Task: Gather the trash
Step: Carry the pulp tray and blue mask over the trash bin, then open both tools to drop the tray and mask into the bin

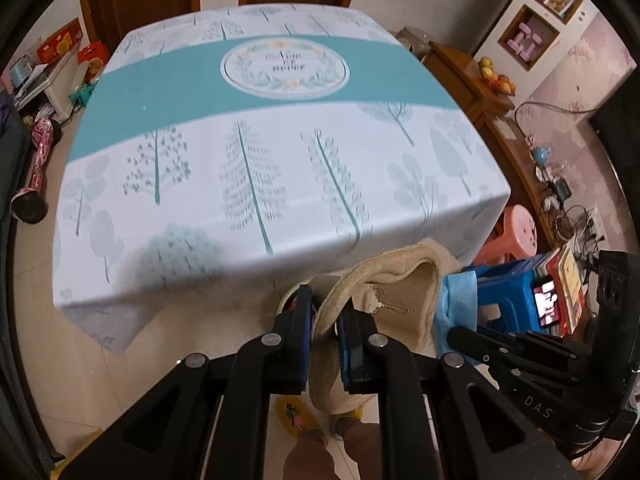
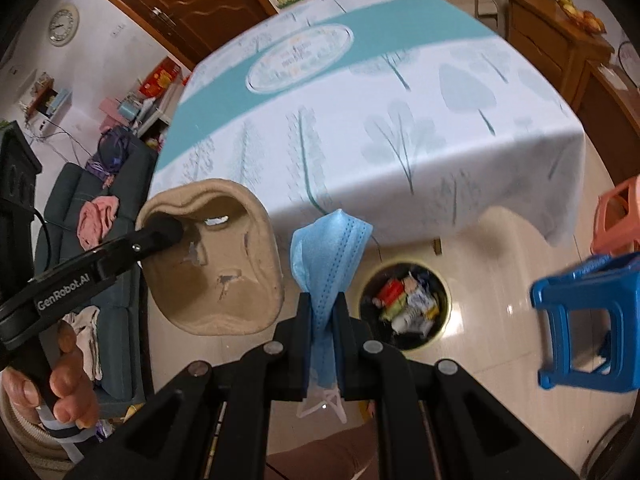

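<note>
We have both hands loaded; the left hand-held gripper (image 1: 325, 344) is pinching the rim of a beige moulded-pulp cup carrier (image 1: 400, 292), its blue-padded jaws closed on one thin wall so the bulky tray hangs off to the side rather than blocking our view; from the right wrist we see the same carrier (image 2: 224, 264) held out in the air, hollow side toward us, off the bench (image 1: 256, 168); meanwhile the right hand-held gripper (image 2: 325, 322) is pressed together on a crumpled light-blue disposable face mask (image 2: 330, 252), gripped low so the pleated body stands up above the jaws and a white ear loop dangles beneath; the bench, in its white and teal tree-printed cloth, shows nothing on the part we can see, so we judge the pickup done here; down on the pale tiled floor sits the round black waste bin with a gold rim (image 2: 404, 306), already holding bright wrappers, just ahead of the mask; we reckon both pieces are carried high and apart so each can drop cleanly; the mask looks closest to release, the carrier must swing across first.
</note>
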`<state>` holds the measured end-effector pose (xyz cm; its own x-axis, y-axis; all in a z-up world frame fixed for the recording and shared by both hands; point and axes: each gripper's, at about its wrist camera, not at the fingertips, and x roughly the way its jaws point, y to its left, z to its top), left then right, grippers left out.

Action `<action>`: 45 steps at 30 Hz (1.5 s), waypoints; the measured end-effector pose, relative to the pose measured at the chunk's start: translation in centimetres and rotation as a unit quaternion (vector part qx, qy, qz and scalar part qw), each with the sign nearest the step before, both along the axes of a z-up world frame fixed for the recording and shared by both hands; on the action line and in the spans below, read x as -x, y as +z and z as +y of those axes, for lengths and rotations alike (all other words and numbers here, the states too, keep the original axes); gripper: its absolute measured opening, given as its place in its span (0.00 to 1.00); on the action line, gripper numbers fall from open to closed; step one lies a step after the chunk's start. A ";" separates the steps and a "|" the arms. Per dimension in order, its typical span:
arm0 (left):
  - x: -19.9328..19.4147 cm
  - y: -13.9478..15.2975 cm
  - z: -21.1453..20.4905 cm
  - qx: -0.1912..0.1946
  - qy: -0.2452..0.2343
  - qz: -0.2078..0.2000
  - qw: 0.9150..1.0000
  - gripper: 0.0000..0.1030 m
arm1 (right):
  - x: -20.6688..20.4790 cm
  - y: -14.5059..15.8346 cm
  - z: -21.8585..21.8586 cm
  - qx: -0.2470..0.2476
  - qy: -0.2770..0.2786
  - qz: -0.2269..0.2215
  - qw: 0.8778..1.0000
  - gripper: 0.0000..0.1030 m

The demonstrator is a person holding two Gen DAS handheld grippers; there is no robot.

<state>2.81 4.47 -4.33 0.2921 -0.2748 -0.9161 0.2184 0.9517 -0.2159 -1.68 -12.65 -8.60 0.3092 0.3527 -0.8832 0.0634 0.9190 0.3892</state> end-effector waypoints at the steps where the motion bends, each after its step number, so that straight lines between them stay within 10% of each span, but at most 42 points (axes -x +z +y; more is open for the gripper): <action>1: 0.4 -0.6 -0.3 -0.003 -0.001 0.005 1.000 0.09 | 0.3 -0.7 -0.2 -0.001 -0.002 0.008 1.000 0.09; 34: 1.9 -30.7 -6.9 -0.057 0.065 0.078 0.993 0.10 | -1.2 -30.9 -5.0 0.003 0.003 0.124 0.992 0.12; 39: 1.4 -34.1 -6.7 -0.061 0.064 0.071 0.994 0.30 | -2.5 -34.4 -4.4 -0.006 0.003 0.120 0.993 0.15; 41: 1.4 -34.9 -6.4 -0.063 0.068 0.069 0.993 0.62 | -2.7 -35.5 -4.2 0.004 0.002 0.120 0.993 0.29; 45: 1.4 -36.5 -5.7 -0.062 0.078 0.067 0.993 0.81 | -2.7 -36.9 -3.6 0.010 0.008 0.112 0.994 0.50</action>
<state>1.41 -1.19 -40.83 0.1961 -0.1183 -0.9734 0.0443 0.9927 -0.1118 1.06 -16.23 -45.51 0.0991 0.3371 -0.9362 0.1311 0.9282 0.3481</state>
